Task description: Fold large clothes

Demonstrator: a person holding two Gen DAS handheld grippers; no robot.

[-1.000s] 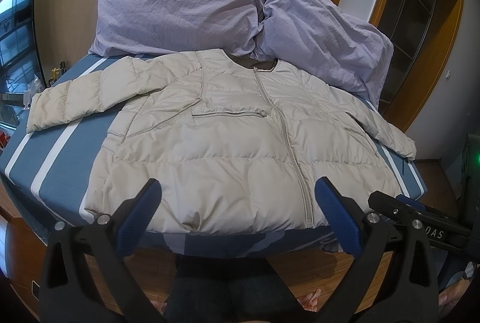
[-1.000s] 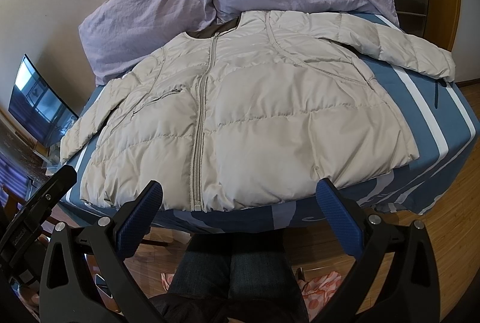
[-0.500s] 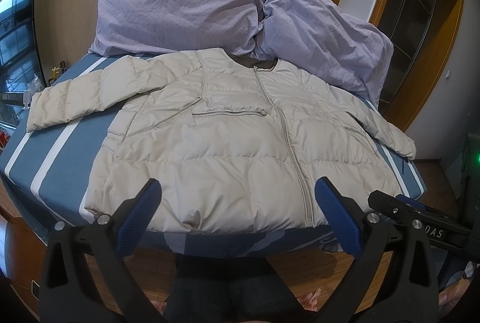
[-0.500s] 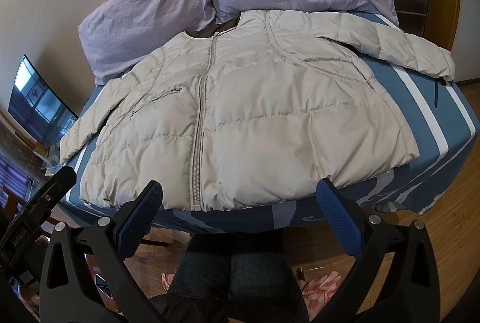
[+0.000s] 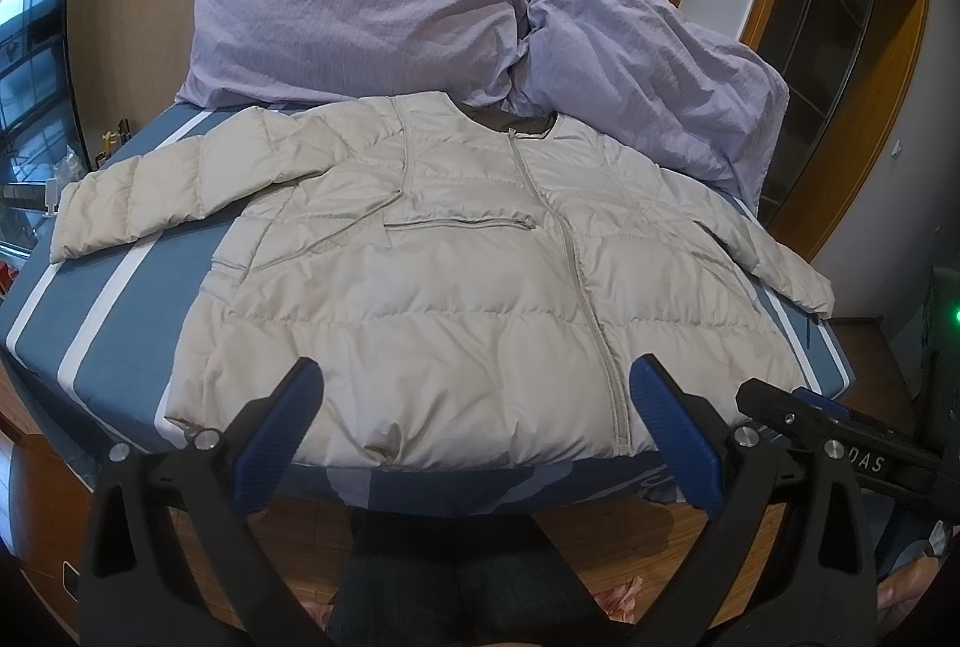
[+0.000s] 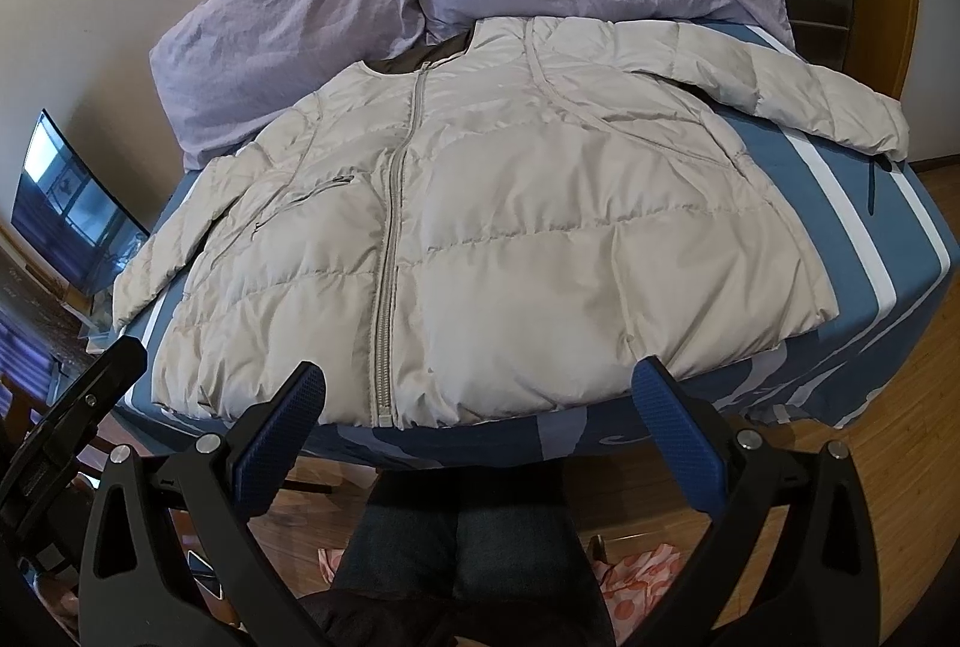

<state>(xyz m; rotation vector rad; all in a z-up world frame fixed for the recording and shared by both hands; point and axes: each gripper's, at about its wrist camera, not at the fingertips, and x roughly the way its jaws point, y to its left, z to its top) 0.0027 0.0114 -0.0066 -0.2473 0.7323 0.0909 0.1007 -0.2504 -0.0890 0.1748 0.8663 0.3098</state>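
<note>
A beige quilted puffer jacket [image 5: 456,287] lies flat and zipped on the bed, front up, both sleeves spread out to the sides, hem at the near edge. It also shows in the right wrist view [image 6: 510,239]. My left gripper [image 5: 474,395] is open and empty, held just short of the hem, left of the zip. My right gripper [image 6: 477,395] is open and empty, held in front of the hem, right of the zip. Neither touches the jacket.
The bed has a blue sheet with white stripes [image 5: 102,311]. Two lilac pillows [image 5: 360,23] lean on the wall behind the collar. A screen [image 5: 30,65] stands at the left. A wooden door frame [image 5: 852,107] is at the right. The person's legs [image 6: 456,557] are below.
</note>
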